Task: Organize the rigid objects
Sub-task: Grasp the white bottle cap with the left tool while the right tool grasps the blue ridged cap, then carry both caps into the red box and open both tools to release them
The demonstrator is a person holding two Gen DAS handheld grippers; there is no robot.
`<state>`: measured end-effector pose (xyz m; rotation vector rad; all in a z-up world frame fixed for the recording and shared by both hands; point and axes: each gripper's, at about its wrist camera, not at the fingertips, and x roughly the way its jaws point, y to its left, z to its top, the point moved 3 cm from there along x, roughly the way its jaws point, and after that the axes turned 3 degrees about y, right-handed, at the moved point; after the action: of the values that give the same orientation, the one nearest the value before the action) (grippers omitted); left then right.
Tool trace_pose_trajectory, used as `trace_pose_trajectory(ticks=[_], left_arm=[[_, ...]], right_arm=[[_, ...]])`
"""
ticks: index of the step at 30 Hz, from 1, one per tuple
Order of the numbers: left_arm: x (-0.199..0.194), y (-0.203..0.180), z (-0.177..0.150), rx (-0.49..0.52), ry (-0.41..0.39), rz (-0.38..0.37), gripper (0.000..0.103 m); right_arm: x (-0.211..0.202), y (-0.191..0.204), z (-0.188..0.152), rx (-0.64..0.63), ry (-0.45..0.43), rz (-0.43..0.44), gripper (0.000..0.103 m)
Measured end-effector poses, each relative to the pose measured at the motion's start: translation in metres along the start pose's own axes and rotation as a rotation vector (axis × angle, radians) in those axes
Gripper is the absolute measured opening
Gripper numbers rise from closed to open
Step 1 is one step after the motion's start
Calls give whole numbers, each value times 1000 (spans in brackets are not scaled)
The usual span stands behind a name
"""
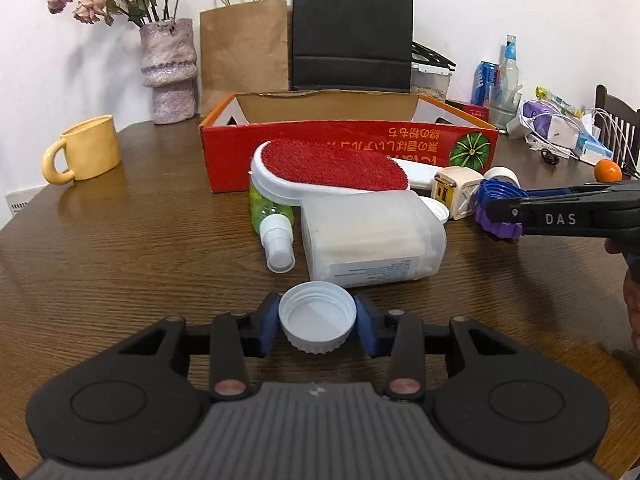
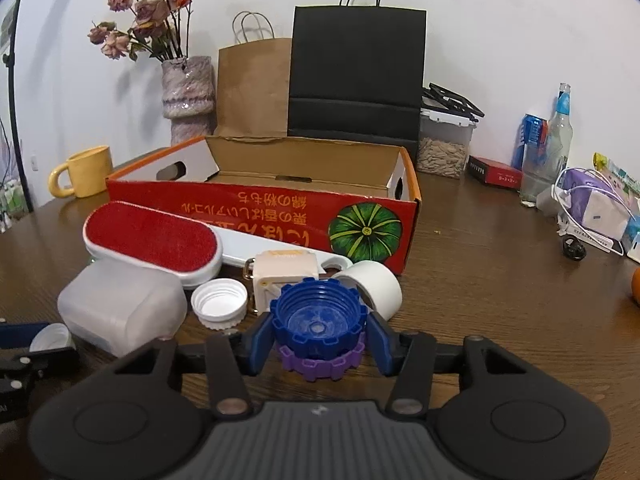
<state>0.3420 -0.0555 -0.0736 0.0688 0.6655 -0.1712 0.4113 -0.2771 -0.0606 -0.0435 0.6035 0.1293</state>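
Your left gripper (image 1: 317,322): jaws pinch a white screw cap (image 1: 317,317), open side up.
Ahead of it: a frosted plastic container (image 1: 372,236) on its side, green spray bottle (image 1: 272,220), red lint brush (image 1: 332,172); all stand between you and the red cardboard box (image 2: 264,204).
Your right gripper (image 2: 319,344): jaws grip a blue toothed cap (image 2: 318,318) stacked on a purple one (image 2: 320,364), probably off the table (image 2: 500,300).
Beside it: second white cap (image 2: 219,304), cream plug adapter (image 2: 284,276), white tape roll (image 2: 374,286).

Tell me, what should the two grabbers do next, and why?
Probably lift both and carry them over the red box. The left gripper has its jaws against a white cap, and the right gripper has its jaws around a blue ring stacked on a purple one. The box stands open just behind the pile, apparently empty.
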Motion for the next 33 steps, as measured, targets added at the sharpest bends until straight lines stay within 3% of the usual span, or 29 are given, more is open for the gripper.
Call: trace_pose_trajectory(ticks=[5,10,17,23,30,33], left_arm=[[-21,-1,-2,1,-50,28,40],[-68,1,-6,8,-161,62,40],[-150,-6,-27,2,-370,79,40],[-204,-17,-58,-17,-492,92,41],[-242,-24,-90,8,-618,157,41],[-243,-25,-88,0,-623,141,41]], right_arm=[[-25,2,-2,-2,-40,-15,49],[-81,17,-12,-33,-145,-21,49],[-165,56,-51,-73,-305,-37,49],[-218,87,-94,-71,-389,-44,50],[-273,114,-123,-19,-543,-72,50],[-279,119,-121,-36,-561,-63,50]])
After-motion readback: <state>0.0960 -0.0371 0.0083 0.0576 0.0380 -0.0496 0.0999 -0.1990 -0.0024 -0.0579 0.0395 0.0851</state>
